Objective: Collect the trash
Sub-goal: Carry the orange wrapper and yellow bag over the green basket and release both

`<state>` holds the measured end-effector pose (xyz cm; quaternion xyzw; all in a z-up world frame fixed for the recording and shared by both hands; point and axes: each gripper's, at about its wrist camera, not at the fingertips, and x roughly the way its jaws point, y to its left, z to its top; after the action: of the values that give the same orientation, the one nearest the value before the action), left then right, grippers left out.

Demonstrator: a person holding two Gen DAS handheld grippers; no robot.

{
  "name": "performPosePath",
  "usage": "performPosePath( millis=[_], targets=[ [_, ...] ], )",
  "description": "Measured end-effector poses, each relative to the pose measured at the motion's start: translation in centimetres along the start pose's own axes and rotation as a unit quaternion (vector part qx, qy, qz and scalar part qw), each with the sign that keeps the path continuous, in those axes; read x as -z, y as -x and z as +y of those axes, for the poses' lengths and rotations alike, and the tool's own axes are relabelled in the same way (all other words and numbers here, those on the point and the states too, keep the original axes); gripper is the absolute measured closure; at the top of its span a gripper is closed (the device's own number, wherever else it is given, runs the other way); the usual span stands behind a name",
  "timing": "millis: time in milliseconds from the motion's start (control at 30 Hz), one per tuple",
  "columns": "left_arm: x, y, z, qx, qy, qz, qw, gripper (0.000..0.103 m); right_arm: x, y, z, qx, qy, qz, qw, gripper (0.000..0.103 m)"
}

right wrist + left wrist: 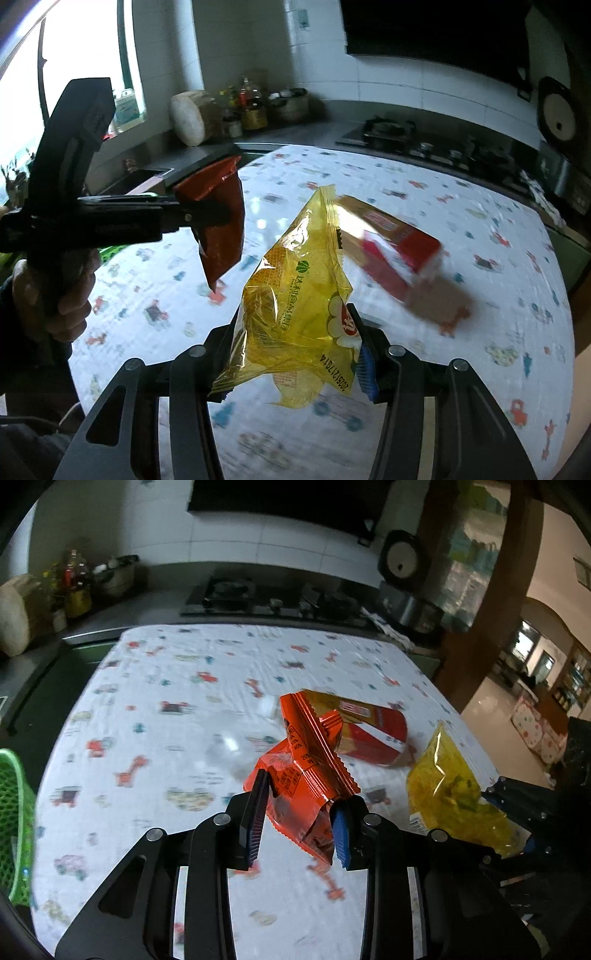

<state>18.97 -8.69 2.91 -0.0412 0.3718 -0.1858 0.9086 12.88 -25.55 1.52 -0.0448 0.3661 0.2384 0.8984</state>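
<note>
Jaws of both tilted-down grippers clamp wrappers: left gripper (300, 823) orange wrapper (306, 775), right gripper (295, 354) yellow wrapper (295, 295).

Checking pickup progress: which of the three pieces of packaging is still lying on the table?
The red and white box. It rests on the patterned tablecloth, ungripped, while the orange wrapper and yellow bag are each clamped in a gripper.

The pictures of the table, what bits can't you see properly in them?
- Red box: blurred in the right wrist view, print unreadable; in the left wrist view the orange wrapper covers part of it.
- Green basket: cut off by the left wrist view's left edge; contents unclear.
- Clear item on the tablecloth: too blurred to name.
- Left pad of the right gripper: hidden behind the yellow bag.
</note>
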Motion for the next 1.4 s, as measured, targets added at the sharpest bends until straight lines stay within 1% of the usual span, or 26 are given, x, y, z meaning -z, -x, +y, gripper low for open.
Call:
performPosePath(
  millis=[133,167,267,433,467,633,733,833,933,1033,1167,1300,1400],
  targets=[
    [0.1,2.4,2.7,-0.019,0.014,-0.011,0.9997,0.072,-1.1,-0.8,2.5,-0.015,0.013,-0.003,1.0,0.053],
    [0.3,3.2,3.7,-0.033,0.018,-0.013,0.9992,0.072,-1.4,-1.1,3.1,-0.019,0.017,-0.004,1.0,0.053],
    [0.7,5.0,6.0,-0.05,0.033,-0.021,0.998,0.072,-2.3,-2.0,5.2,-0.033,0.026,-0.003,0.999,0.053],
    [1.7,8.4,10.9,-0.091,0.061,-0.042,0.9931,0.072,-3.7,-3.6,8.9,-0.053,0.047,0.001,0.998,0.053],
    [2.1,9.2,12.4,-0.103,0.07,-0.045,0.9912,0.072,-4.1,-4.0,9.6,-0.056,0.051,0.002,0.997,0.053],
    [3.2,12.1,18.0,-0.139,0.112,-0.057,0.9824,0.072,-5.8,-6.2,13.7,-0.081,0.069,0.009,0.994,0.053],
    [4.3,13.7,21.9,-0.173,0.133,-0.061,0.974,0.072,-6.8,-7.8,16.3,-0.092,0.08,0.016,0.992,0.053],
    [5.3,14.6,25.2,-0.192,0.157,-0.059,0.967,0.072,-7.6,-9.1,18.7,-0.103,0.088,0.021,0.991,0.053],
    [6.5,15.0,29.3,-0.21,0.191,-0.051,0.9574,0.072,-8.6,-10.4,21.1,-0.114,0.094,0.022,0.989,0.053],
    [7.6,15.1,32.3,-0.222,0.218,-0.043,0.9494,0.072,-9.7,-11.6,23.3,-0.127,0.098,0.022,0.987,0.053],
    [8.7,14.9,34.7,-0.232,0.238,-0.031,0.9426,0.071,-10.8,-13.0,25.5,-0.139,0.101,0.024,0.985,0.053],
    [9.5,14.7,36.6,-0.237,0.253,-0.021,0.9378,0.069,-12.0,-14.7,27.7,-0.147,0.105,0.029,0.983,0.053],
    [10.1,14.6,37.5,-0.241,0.256,-0.016,0.936,0.065,-12.7,-15.8,29.0,-0.152,0.108,0.03,0.982,0.053]
  ],
)
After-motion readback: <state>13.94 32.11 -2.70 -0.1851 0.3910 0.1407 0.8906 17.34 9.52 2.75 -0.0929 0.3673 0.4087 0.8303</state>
